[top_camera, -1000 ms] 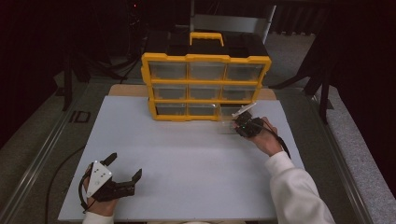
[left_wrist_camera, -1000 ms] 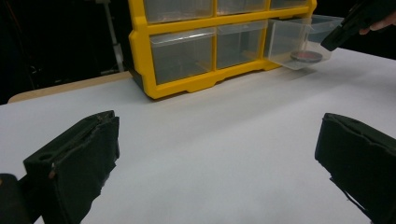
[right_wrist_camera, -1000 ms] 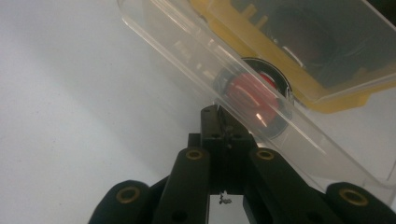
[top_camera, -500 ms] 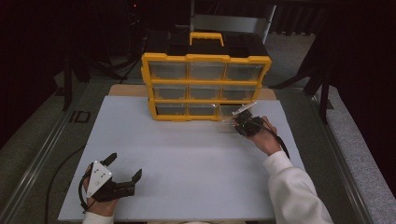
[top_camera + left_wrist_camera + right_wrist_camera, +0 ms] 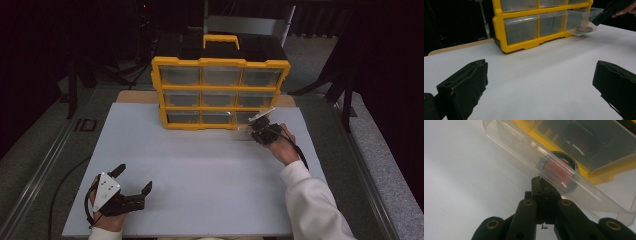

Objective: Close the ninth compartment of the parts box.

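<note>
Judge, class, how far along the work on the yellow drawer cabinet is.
Done: the clear plastic drawer at the bottom right of the yellow drawer cabinet is pulled partway out, showing a round red and black object inside. In hand: the right hand-held gripper is shut at the drawer's front edge. Left: probably taking the object out or sliding the drawer shut. The left hand-held gripper waits open.

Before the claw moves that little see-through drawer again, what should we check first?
1. Right claw shut on the clear drawer front edge: ok.
2. Drawer partly out of the yellow organizer, bottom right slot: ok.
3. Red and black round thing lying inside the drawer: ok.
4. Left claw open, apart from the drawer, above the white board: ok.
5. Drawer free to slide without sticking: cannot tell.
</note>
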`<act>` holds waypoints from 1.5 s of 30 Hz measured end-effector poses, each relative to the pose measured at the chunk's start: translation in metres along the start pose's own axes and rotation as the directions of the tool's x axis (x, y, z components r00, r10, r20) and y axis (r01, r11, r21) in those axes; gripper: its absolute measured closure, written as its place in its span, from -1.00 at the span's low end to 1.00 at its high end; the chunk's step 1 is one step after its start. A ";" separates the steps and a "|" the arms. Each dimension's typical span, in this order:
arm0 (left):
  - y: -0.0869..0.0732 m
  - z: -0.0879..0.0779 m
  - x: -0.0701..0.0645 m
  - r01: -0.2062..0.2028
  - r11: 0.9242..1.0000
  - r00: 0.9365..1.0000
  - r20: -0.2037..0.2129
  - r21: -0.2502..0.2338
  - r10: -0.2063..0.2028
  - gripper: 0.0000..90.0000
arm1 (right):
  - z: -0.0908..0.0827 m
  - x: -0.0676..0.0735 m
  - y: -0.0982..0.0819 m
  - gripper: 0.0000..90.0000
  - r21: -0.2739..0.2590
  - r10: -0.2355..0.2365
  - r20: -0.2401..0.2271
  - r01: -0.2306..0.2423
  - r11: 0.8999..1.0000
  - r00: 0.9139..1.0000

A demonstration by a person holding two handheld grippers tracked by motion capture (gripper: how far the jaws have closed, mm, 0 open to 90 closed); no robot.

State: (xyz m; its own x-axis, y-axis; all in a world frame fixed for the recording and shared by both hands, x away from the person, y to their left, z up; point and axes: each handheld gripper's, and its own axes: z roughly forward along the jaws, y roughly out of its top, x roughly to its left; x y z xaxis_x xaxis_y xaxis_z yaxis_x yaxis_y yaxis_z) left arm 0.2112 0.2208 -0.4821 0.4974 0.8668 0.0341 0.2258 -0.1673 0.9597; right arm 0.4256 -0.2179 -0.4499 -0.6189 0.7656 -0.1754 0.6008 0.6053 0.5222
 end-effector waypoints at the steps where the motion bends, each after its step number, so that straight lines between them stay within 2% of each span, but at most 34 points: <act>1: 0.000 0.000 0.000 0.001 1.000 1.000 0.001 0.000 -0.001 -1.00 | 0.000 0.000 0.000 0.99 -0.002 0.005 0.002 -0.005 1.000 1.000; 27: 0.000 0.001 0.000 0.000 1.000 1.000 0.003 0.001 0.000 -1.00 | 0.009 -0.007 0.005 0.99 -0.045 0.073 0.053 -0.071 0.996 0.996; 28: 0.000 0.001 0.000 0.001 1.000 1.000 0.003 0.001 -0.001 -1.00 | 0.011 -0.008 0.004 0.99 -0.054 0.089 0.057 -0.086 0.995 0.994; 37: 0.000 0.001 0.000 0.001 1.000 1.000 0.002 0.001 -0.001 -1.00 | 0.014 -0.011 0.006 0.99 -0.077 0.125 0.089 -0.118 0.990 0.988; 39: 0.000 0.000 0.001 0.001 1.000 1.000 0.002 0.000 -0.001 -1.00 | 0.016 -0.012 0.006 0.99 -0.092 0.148 0.093 -0.140 0.986 0.985; 45: 0.000 0.000 0.001 -0.001 1.000 1.000 0.001 0.000 0.001 -1.00 | 0.019 -0.015 0.006 0.99 -0.104 0.168 0.108 -0.157 0.982 0.980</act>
State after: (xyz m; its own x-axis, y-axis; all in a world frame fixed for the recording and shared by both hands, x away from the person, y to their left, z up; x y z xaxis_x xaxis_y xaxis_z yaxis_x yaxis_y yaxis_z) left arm 0.2117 0.2214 -0.4819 0.4986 0.8662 0.0345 0.2257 -0.1681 0.9596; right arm 0.4474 -0.2216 -0.4601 -0.4510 0.8753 -0.1747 0.6344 0.4521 0.6270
